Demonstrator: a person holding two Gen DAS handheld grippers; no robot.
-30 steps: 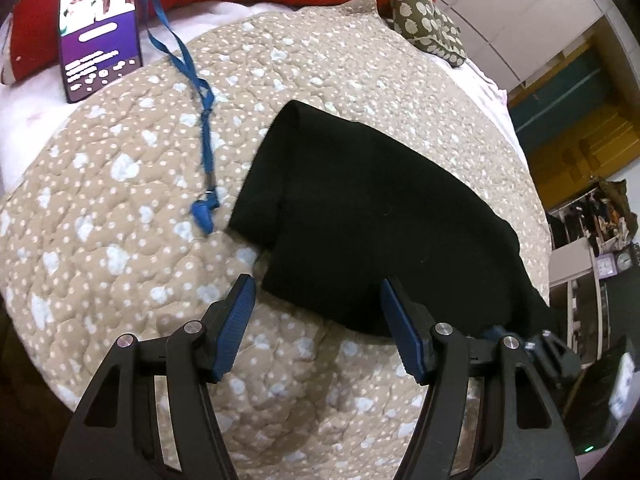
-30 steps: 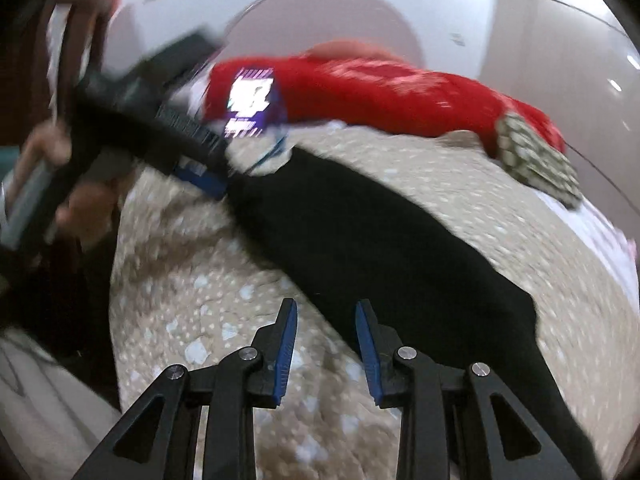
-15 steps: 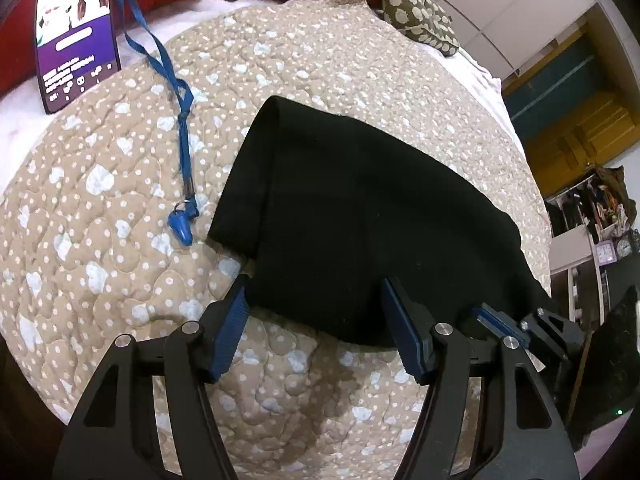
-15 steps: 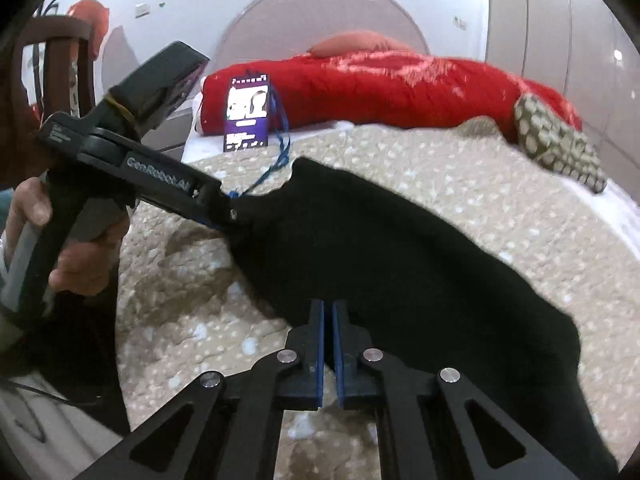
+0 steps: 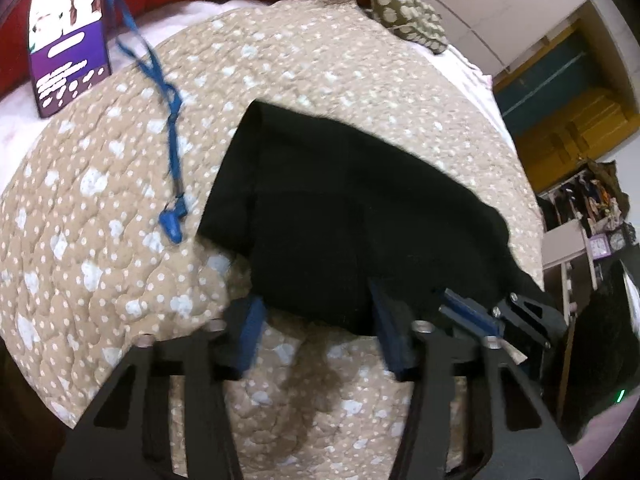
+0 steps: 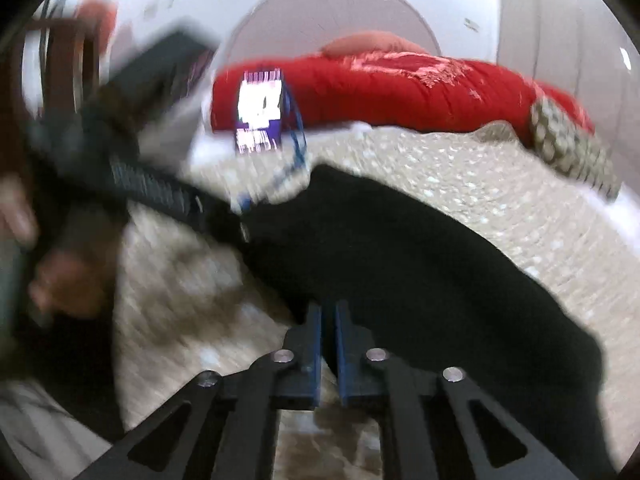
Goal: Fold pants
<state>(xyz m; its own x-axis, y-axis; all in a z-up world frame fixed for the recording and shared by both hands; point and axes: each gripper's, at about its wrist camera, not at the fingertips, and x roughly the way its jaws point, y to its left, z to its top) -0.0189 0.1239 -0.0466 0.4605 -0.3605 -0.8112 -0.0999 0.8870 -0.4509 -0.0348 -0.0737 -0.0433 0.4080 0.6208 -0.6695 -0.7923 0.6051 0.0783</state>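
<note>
Pants (image 5: 360, 208) between just-narrowing, unclenched left tongs (image 5: 320, 320); right tongs (image 6: 328, 314) clenched on them; hand (image 6: 68, 280) in right view only.

Matt black cloth pants (image 5: 360, 216) on a quilted, dimpled bedspread (image 5: 100, 272)

Bare quilt (image 5: 100, 280) left of pants (image 5: 352, 220); lanyard (image 5: 172, 160) just beside them.

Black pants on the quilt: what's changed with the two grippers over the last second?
The right gripper went from open to shut on the near edge of the folded black pants. The left gripper has just been closing, with the pants' edge between its fingers, though a gap is visible. The pants, the blue lanyard and the beige dotted quilt stayed in place.
</note>
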